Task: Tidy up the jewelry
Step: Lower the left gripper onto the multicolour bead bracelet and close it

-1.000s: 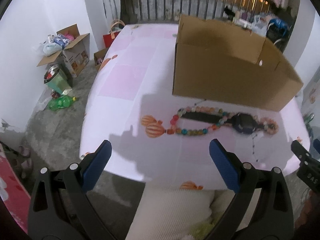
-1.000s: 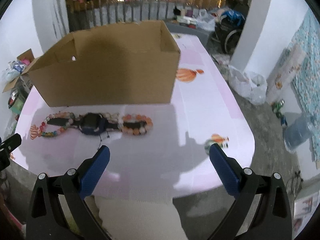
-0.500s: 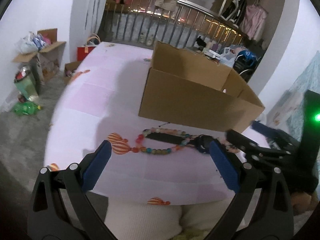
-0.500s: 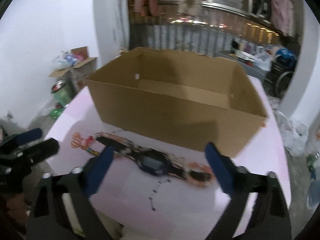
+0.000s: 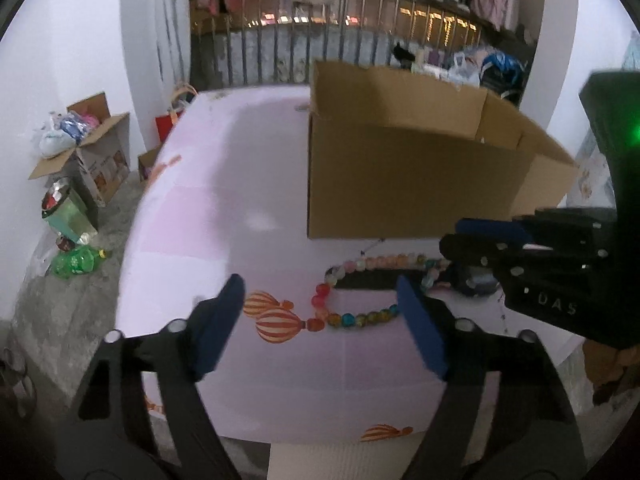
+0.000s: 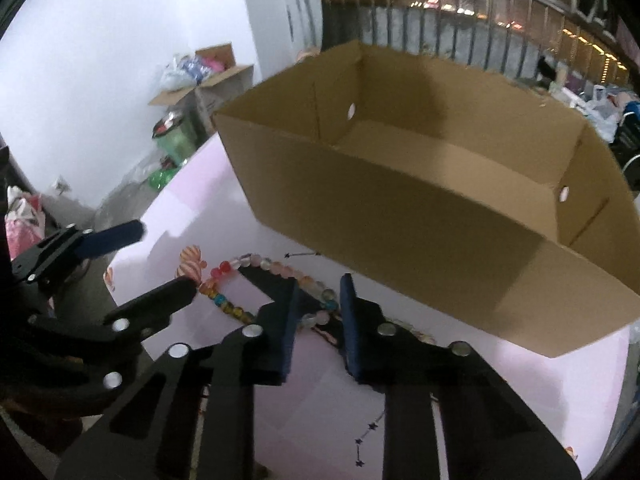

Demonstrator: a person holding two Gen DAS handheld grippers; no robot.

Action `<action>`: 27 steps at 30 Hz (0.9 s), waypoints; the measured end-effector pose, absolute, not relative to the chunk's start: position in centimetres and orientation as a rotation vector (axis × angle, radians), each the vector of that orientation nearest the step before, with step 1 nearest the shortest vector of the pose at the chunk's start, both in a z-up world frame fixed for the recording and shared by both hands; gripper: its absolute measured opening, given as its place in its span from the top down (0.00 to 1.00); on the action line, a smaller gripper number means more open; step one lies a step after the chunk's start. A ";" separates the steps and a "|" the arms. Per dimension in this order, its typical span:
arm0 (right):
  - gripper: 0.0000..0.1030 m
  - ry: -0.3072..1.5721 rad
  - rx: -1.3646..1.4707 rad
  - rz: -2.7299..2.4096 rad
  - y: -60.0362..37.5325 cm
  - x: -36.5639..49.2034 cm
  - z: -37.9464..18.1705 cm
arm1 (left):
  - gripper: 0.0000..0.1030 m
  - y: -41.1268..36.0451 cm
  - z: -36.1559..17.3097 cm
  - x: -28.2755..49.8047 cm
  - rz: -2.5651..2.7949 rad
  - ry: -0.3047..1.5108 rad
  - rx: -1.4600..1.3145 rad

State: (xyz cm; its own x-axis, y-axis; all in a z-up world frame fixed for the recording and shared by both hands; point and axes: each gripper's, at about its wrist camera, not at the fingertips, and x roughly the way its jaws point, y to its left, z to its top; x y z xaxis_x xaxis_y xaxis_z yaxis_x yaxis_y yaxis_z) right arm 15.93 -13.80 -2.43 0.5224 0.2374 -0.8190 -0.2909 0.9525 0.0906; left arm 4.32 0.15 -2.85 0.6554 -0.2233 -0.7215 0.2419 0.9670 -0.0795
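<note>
A multicoloured bead necklace (image 5: 360,318) lies in a loop on the pink table (image 5: 248,208), in front of an open cardboard box (image 5: 400,184). A black watch (image 5: 476,285) lies across the loop, its strap (image 6: 264,280) running between my right fingers. My right gripper (image 6: 318,322) points down at it with its jaws closing. The pads sit tight against the strap and a pale bead. It also shows in the left wrist view, the right gripper (image 5: 454,236). My left gripper (image 5: 320,322) hovers short of the necklace's left end, jaws closing, nothing between them.
A thin dark chain with small stars (image 6: 372,436) trails toward the table's near edge. The box (image 6: 440,184) shows a bare floor inside. Off the table's left side stand an open carton (image 5: 92,148), a bin and a green bottle (image 5: 78,262). A railing runs behind.
My right gripper swung left and down over the watch and its jaws narrowed from wide to nearly shut. My left gripper dropped closer to the necklace and its jaws narrowed somewhat.
</note>
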 end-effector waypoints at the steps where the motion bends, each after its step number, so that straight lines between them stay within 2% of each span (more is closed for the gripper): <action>1: 0.82 0.982 -0.065 0.315 -13.6 16.0 -2.7 | 0.39 0.1 -3.2 4.6 -0.271 0.826 0.023; 11: 0.88 1.074 -0.126 0.335 -13.0 17.3 -4.7 | 0.70 -0.6 -5.2 6.1 -0.328 0.896 0.062; 18: 0.88 1.111 -0.176 0.354 -12.6 17.9 -5.6 | 0.75 -0.4 -6.2 7.0 -0.324 0.935 0.061; 20: 0.89 1.112 -0.187 0.357 -12.4 18.3 -5.8 | 0.81 -0.3 -6.6 7.2 -0.315 0.950 0.064; 27: 0.90 1.106 -0.218 0.368 -12.1 18.4 -6.1 | 0.89 -0.3 -6.9 7.7 -0.302 0.960 0.074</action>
State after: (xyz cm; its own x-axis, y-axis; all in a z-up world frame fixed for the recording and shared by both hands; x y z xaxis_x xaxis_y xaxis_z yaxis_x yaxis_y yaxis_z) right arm 18.44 -12.14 -6.06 0.3968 0.1802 -0.9000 -0.3945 0.9188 0.0100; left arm 7.65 -0.31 -6.87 0.5349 -0.2209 -0.8155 0.2858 0.9556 -0.0714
